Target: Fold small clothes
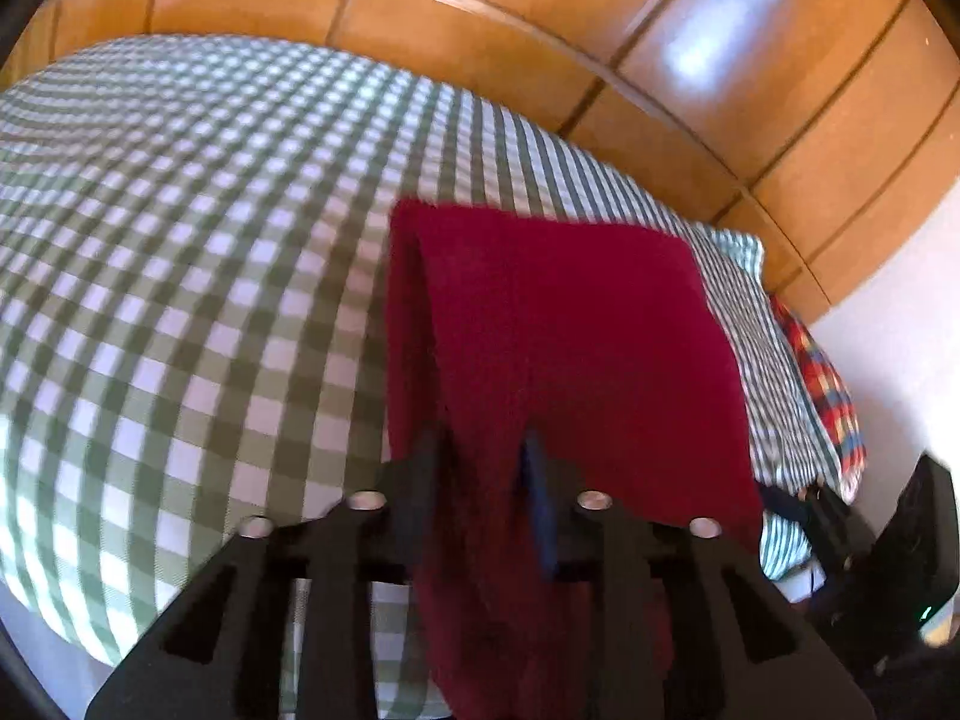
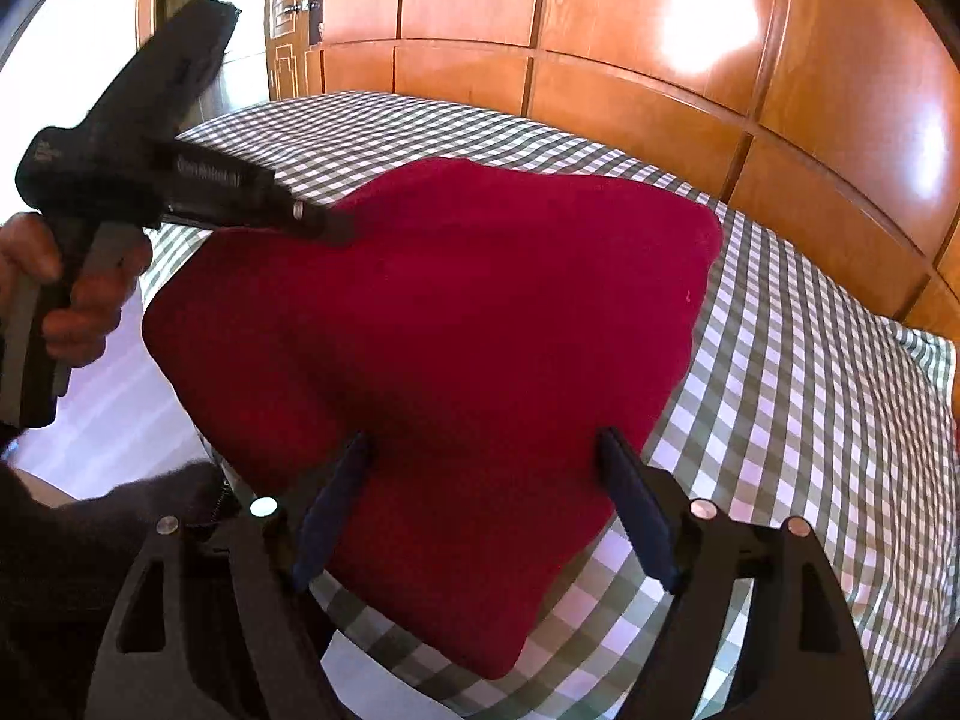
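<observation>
In front of me the wooden wardrobe fills the background, its glossy panels catching glare. Below it lies the bed, covered in a green-and-white checked sheet. On that sheet, near the bed's edge, lies the dark red garment, folded into a thick, roughly triangular shape. At the right of my left wrist view, a red, blue and white plaid cloth sits past the striped pillow. My right gripper stands spread wide above the garment's near part, neither finger pressing the cloth. My left gripper is partly parted, with a fold of the red cloth running between its fingers; I cannot tell whether they pinch it. A hand grips the left tool's handle.
</observation>
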`<state>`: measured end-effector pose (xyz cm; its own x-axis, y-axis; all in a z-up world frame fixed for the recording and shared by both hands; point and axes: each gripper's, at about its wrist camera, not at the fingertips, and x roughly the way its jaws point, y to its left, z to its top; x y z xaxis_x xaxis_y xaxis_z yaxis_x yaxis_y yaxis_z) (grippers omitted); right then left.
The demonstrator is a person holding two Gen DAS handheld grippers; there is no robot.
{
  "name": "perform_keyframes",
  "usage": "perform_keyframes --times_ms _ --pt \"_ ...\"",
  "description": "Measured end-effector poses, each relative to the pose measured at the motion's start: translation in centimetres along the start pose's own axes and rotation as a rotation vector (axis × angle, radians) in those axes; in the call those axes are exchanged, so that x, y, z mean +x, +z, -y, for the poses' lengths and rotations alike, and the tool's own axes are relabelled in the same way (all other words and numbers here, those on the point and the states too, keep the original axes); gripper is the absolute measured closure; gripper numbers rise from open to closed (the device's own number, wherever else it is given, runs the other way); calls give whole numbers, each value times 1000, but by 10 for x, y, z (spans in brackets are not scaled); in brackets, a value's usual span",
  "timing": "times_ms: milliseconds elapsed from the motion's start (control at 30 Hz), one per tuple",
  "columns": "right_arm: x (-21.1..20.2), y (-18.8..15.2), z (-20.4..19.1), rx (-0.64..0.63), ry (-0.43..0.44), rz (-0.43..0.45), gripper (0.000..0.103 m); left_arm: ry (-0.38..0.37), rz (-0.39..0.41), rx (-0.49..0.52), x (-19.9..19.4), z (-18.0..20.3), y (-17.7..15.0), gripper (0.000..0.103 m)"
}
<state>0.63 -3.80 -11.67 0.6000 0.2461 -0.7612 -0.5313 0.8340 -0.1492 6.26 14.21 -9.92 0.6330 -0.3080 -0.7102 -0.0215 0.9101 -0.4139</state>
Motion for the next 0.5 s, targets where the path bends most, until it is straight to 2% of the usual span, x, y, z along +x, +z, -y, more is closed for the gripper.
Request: perform_keyframes --times_ms 100,167,233,300,367,500 --pt "-2 1 7 30 31 -12 23 7 91 -8 -25 7 3 69" --pt "-10 6 19 87 79 -12 23 -24 164 35 -39 23 3 69" --pt "-23 13 33 151 106 17 23 -7 196 114 -44 41 -1 69" --pt "-34 23 52 243 156 55 23 16 178 163 -36 50 -6 69" --pt "-38 30 62 316 195 71 23 49 131 167 -20 52 -11 69" --pt "-14 49 75 399 158 66 23 90 95 150 0 46 -18 69"
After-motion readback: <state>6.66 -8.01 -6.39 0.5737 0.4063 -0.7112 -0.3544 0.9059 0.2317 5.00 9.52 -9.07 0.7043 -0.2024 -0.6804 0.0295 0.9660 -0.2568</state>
